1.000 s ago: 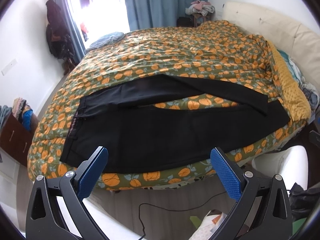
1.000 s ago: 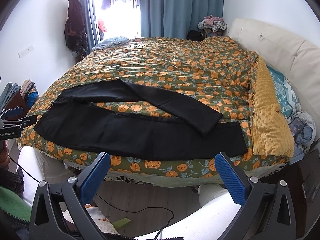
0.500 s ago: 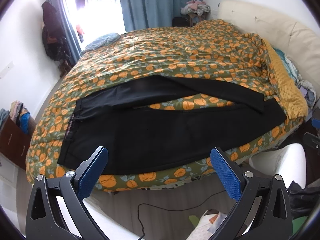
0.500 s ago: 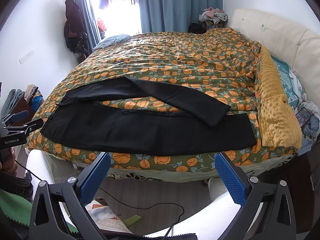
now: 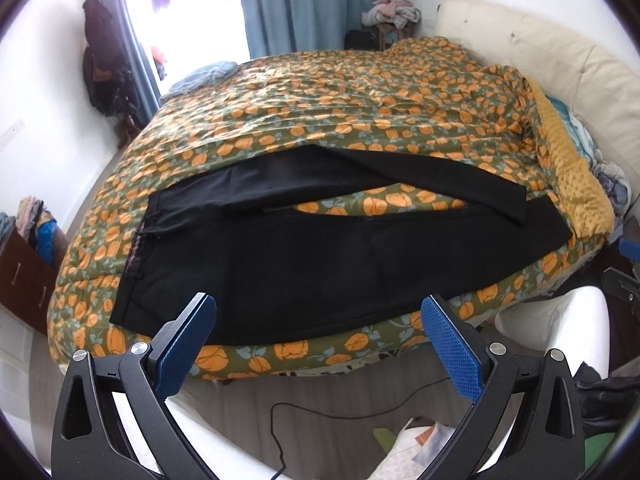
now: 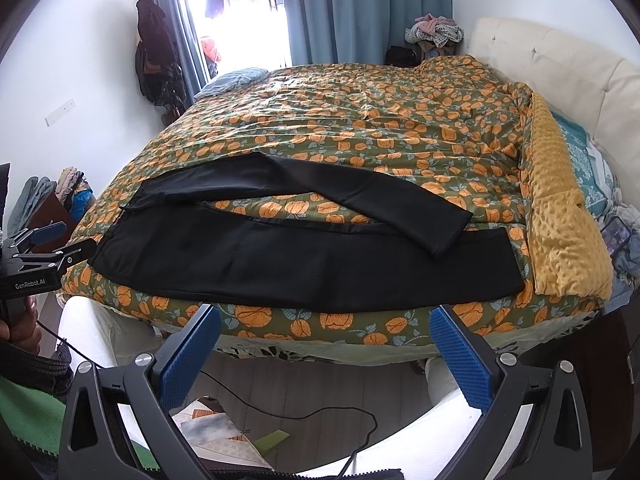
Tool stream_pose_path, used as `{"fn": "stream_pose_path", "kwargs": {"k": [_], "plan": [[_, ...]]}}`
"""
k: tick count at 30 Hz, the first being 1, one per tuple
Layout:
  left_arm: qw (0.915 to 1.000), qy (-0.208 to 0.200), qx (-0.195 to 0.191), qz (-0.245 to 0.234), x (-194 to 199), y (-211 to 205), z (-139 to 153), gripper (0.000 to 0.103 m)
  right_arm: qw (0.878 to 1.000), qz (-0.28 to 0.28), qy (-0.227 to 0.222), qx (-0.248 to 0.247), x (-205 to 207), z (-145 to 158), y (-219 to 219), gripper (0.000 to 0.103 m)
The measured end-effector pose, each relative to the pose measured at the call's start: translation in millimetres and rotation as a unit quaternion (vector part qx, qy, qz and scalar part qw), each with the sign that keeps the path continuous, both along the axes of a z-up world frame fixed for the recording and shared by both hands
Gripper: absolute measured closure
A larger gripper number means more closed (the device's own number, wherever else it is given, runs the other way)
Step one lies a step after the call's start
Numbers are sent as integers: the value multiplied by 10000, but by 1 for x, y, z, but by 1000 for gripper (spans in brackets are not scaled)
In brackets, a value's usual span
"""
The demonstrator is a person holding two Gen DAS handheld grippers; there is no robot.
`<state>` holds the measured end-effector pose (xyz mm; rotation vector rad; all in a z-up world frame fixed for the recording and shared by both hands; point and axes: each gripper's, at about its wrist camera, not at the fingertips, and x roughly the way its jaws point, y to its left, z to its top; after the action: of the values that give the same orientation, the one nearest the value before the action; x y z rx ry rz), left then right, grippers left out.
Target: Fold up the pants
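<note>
Bed (image 6: pixel 400 120): pumpkin-print quilt, yellow blanket (image 6: pixel 560 220) at the headboard side
Pants (image 6: pixel 304 256): black, flat along the near bed edge, far leg angled across the near one (waistband to the left)
Left claw (image 5: pixel 320 352): spread wide, empty, off the bed
Right claw (image 6: pixel 324 354): spread wide, empty, above the floor (image 6: pixel 320 384)

This is a home bedroom. A wide bed (image 6: pixel 400 120) with a pumpkin-print cover is lying ahead of the tool, blue curtains (image 6: pixel 360 12) are hanging beyond it, and clothes (image 6: pixel 434 28) are piling in the far corner.
</note>
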<state>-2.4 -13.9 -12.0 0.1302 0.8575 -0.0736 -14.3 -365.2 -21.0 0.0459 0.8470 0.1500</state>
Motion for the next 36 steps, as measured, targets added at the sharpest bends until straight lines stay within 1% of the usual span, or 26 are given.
{"fn": "stream_pose_path", "kwargs": {"k": [12, 18, 20, 22, 24, 31, 36], "plan": [[10000, 8, 0, -11, 1, 0, 0, 1, 10000, -9, -14, -10, 0, -1, 0, 0], [10000, -50, 37, -37, 0, -2, 2, 1, 10000, -68, -55, -15, -3, -1, -5, 0], [10000, -39, 27, -32, 0, -3, 1, 1, 9998, -155, -61, -106, -4, -1, -5, 0], [10000, -28, 13, -30, -1, -4, 1, 1, 9989, -317, -83, -322, -4, -1, -4, 0], [10000, -13, -6, -22, 0, -3, 1, 1, 9983, -379, -89, -438, -4, 0, -4, 0], [10000, 55, -40, -4, 1, -2, -1, 1, 9961, -551, 104, -685, 2, -2, -5, 0], [9999, 101, -37, 22, 3, 0, -4, 1, 9956, -620, 147, -682, 4, -2, -6, 0]]}}
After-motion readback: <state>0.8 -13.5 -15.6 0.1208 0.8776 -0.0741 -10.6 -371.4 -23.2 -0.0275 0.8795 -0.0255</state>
